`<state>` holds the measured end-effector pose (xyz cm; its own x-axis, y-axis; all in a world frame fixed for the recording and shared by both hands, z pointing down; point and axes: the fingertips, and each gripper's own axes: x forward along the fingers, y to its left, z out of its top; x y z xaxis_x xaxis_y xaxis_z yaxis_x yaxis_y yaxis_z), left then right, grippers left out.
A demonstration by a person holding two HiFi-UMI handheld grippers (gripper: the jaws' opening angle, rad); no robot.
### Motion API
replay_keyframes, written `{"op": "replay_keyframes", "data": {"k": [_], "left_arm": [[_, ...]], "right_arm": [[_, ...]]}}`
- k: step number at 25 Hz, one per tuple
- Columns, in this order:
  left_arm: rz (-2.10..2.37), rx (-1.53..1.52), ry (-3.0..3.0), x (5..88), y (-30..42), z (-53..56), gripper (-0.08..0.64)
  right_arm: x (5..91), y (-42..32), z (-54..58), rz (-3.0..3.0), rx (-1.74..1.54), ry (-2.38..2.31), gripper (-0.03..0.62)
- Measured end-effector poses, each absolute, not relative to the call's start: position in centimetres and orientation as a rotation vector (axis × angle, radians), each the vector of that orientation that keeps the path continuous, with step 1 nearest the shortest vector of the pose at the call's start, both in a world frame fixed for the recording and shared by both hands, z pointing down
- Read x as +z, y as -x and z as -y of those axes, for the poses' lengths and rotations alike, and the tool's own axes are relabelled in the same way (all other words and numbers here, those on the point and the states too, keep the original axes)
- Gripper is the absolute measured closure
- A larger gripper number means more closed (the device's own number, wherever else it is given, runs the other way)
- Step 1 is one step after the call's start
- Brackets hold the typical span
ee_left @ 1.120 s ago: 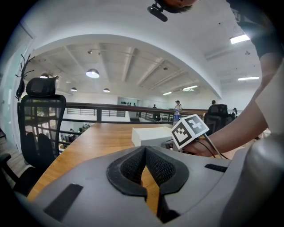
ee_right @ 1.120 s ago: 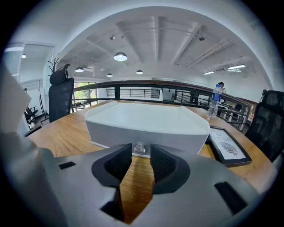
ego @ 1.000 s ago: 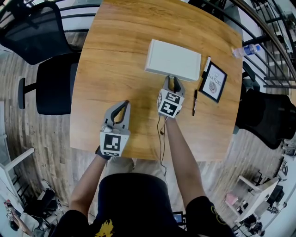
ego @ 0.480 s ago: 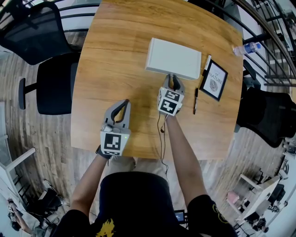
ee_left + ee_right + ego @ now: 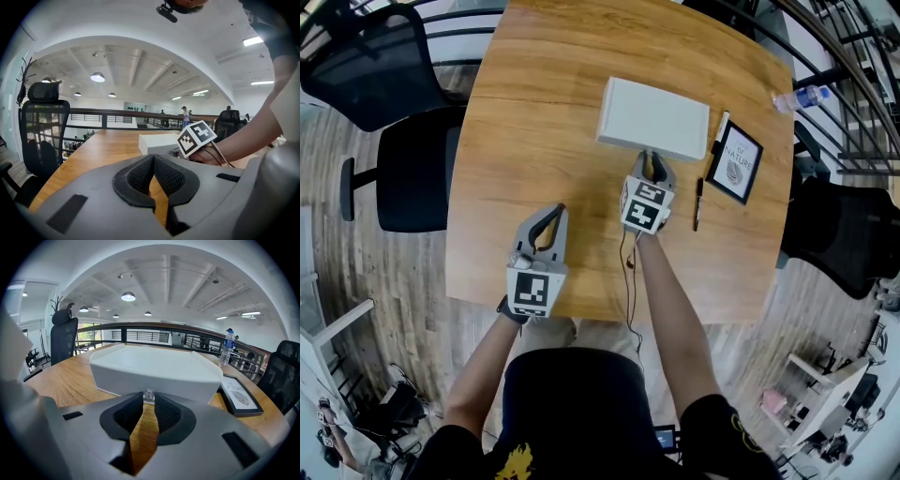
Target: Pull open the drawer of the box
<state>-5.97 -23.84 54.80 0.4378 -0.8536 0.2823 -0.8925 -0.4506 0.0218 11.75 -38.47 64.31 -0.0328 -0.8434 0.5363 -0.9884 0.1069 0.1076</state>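
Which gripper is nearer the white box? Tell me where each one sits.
Right. The right gripper is at the near face of the white box, its jaws just closed onto the clear knob. The left gripper is well back, near the table's front edge.

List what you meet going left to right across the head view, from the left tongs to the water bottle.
Left tongs → white box → picture frame → water bottle. The right tongs and the black pen overlap the box's span, so they are left out.
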Motion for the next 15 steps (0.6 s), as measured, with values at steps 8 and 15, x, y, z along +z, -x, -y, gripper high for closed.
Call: {"op": "replay_keyframes", "data": {"k": [8, 15], "left_arm": [[1.507, 0.358, -2.547, 54.4, 5.2, 23.1, 0.543], [1.486, 0.366, -2.557, 54.2, 4.6, 22.8, 0.543]], "right_arm": [[64.4, -11.6, 37.6, 1.915, 0.405, -1.791, 0.523], [64.5, -11.8, 36.9, 1.909, 0.438, -1.8, 0.523]]}}
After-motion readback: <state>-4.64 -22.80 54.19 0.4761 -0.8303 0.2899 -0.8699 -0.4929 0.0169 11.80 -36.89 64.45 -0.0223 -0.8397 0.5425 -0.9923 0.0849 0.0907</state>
